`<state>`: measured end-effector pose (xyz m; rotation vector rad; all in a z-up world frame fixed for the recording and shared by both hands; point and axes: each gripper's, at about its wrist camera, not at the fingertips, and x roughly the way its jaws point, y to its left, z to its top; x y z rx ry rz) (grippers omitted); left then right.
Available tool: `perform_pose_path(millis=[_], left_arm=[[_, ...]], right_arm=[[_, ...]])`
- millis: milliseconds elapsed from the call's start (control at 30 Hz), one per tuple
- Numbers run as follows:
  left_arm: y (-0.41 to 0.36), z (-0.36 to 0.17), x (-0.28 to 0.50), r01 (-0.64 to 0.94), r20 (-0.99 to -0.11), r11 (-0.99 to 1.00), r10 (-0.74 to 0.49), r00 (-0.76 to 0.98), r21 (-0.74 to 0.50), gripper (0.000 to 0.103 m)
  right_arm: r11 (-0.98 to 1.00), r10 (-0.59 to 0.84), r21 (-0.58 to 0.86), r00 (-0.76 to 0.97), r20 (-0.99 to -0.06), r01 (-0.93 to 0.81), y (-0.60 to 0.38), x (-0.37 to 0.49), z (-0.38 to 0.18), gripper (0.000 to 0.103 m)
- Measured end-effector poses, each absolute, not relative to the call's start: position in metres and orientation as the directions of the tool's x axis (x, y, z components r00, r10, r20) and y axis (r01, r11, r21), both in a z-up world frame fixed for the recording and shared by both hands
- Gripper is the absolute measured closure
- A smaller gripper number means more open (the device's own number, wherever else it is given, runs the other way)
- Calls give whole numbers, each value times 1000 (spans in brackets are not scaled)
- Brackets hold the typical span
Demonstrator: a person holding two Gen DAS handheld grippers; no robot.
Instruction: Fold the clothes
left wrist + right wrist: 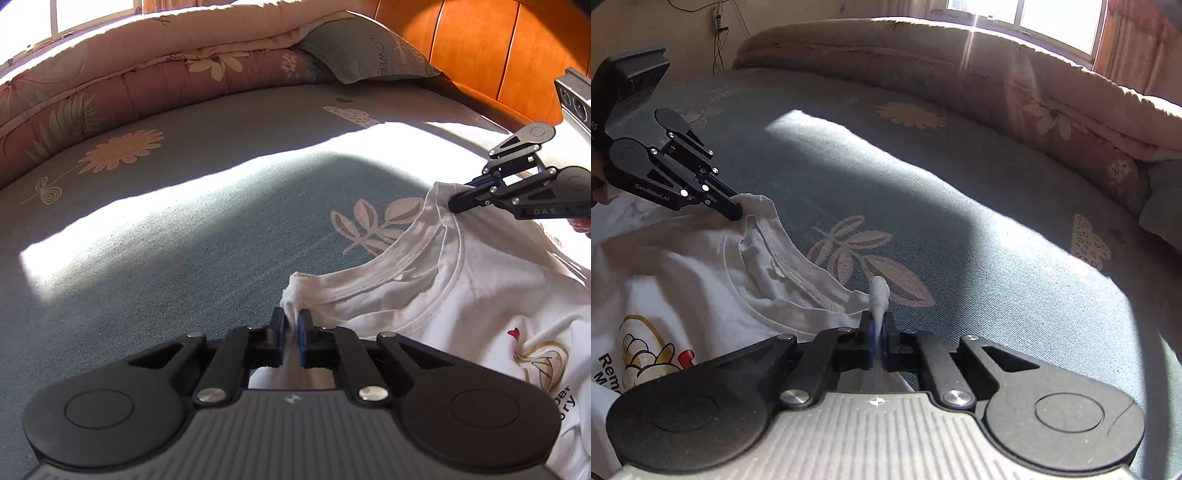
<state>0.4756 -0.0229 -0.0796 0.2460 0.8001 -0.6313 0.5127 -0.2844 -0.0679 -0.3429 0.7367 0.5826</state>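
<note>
White fabric is pinched in both tools at once. The left tool (291, 325) is closed on a bunched fold of a white T-shirt (480, 295) at one shoulder beside the collar, with a small tuft of cloth poking up between its blue pads. The right tool (877, 332) is likewise clamped on the shirt at the other shoulder, a narrow twist of fabric standing up past its fingertips. Each tool shows in the other's camera: the right tool (456, 203) bites the far end of the neckline in the left wrist view, and the left tool (737, 212) does the same in the right wrist view.

The T-shirt (683, 277) lies on a bed (166, 229) covered by a blue-grey sheet printed with pale flowers and leaves. Its ribbed collar (388, 280) sags between the two grips, with the inside of the neck visible. A printed cartoon logo (543, 365) with dark lettering sits on the chest, partly out of frame.

A broad band of sunlight crosses the sheet. A rolled floral quilt (129, 70) runs along the far edge of the bed, with a grey-green pillow (365, 55) at its end, next to an orange wooden headboard (498, 48). A window (1034, 22) glows behind the quilt.
</note>
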Motion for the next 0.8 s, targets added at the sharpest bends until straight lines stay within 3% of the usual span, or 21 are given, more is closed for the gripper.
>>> perform_pose_path(millis=[100,200,267,333,467,533,633,700,800], left_arm=[[-19,-83,487,573,-740,817,-421,524,-59,96],[-13,-91,487,546,-753,834,-409,515,-79,88],[-5,-85,478,533,-735,842,-410,540,-78,86],[2,-71,463,542,-695,838,-423,581,-57,81],[2,-67,449,601,-708,776,-532,464,-189,57],[-1,-79,450,589,-736,773,-537,412,-235,57],[4,-97,457,532,-756,815,-494,430,-230,59],[21,-90,463,443,-739,865,-455,497,-235,61],[48,-75,464,424,-702,861,-485,521,-280,61]], right_arm=[[819,362,-80,621,-695,-568,-285,529,-68,97],[836,324,-75,599,-732,-543,-280,539,-86,93],[843,303,-104,625,-719,-528,-280,532,-86,84],[855,297,-114,657,-693,-507,-283,519,-75,67],[816,420,-22,618,-664,-578,-279,494,-51,62],[763,500,65,523,-691,-643,-265,494,-52,56],[730,510,128,410,-756,-672,-243,504,-75,56],[762,456,90,433,-778,-641,-244,512,-91,60],[816,473,167,474,-743,-553,-269,512,-83,56]])
